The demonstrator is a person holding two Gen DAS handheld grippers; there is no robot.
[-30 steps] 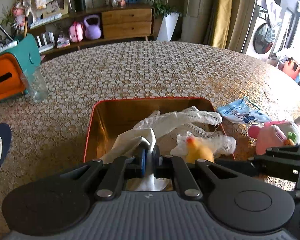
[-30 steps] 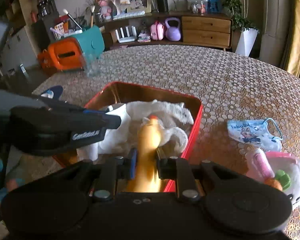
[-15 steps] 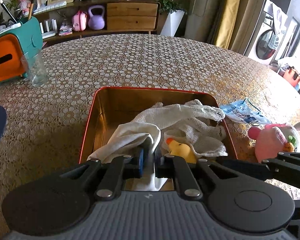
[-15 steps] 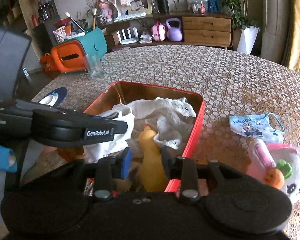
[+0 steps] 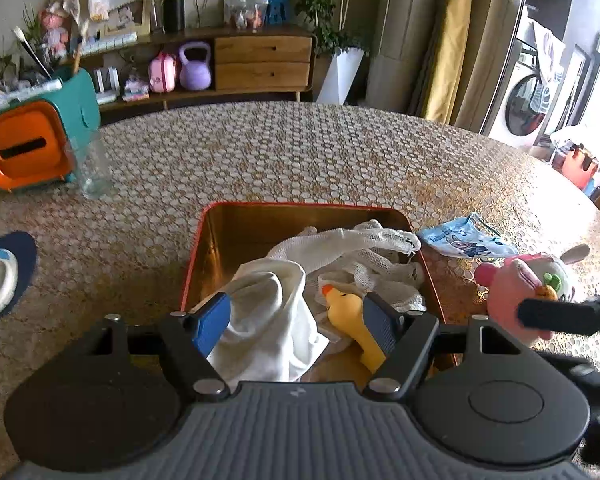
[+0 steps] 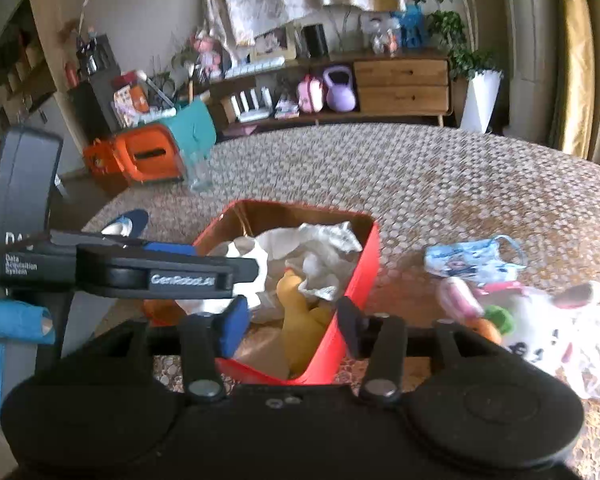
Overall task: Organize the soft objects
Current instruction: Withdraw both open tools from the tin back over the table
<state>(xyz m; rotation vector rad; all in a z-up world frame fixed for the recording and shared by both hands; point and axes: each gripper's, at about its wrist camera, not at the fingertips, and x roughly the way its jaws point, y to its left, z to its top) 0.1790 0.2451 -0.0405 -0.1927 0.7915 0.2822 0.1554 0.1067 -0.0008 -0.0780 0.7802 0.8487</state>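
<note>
Nearest the left wrist camera, the left gripper [image 5: 296, 320] is hanging with its jaws spread wide and gripping nothing — the white cloth [image 5: 272, 320] is lying slack between the blue pads, inside the red tin [image 5: 192, 264]. The right gripper [image 6: 290, 326] is also standing wide open and empty, poised over the tin's near corner with the yellow rubber duck [image 6: 300, 312] lying loose below it, in the tin beside the cloth. Just beyond both, a white mesh bag [image 5: 372, 248] is sitting bunched against the tin's far right side, one edge draping over the rim.

Outside the tin, on the patterned tablecloth [image 5: 300, 152], the pink and white plush toy [image 6: 532, 324] and, a little farther, the blue printed face mask [image 5: 466, 240] are waiting to be put away, so the job looks partly done.

The risks, as I judge them: the two grippers are crowding each other over the tin, and a careless swing toward the plush could knock them together or catch the tin's wall and shift it. The draping mesh could snag on a finger and drag the contents out. Farther off, an empty glass [image 5: 94, 172] is standing by the orange and teal box [image 5: 24, 148], well apart from the work.
</note>
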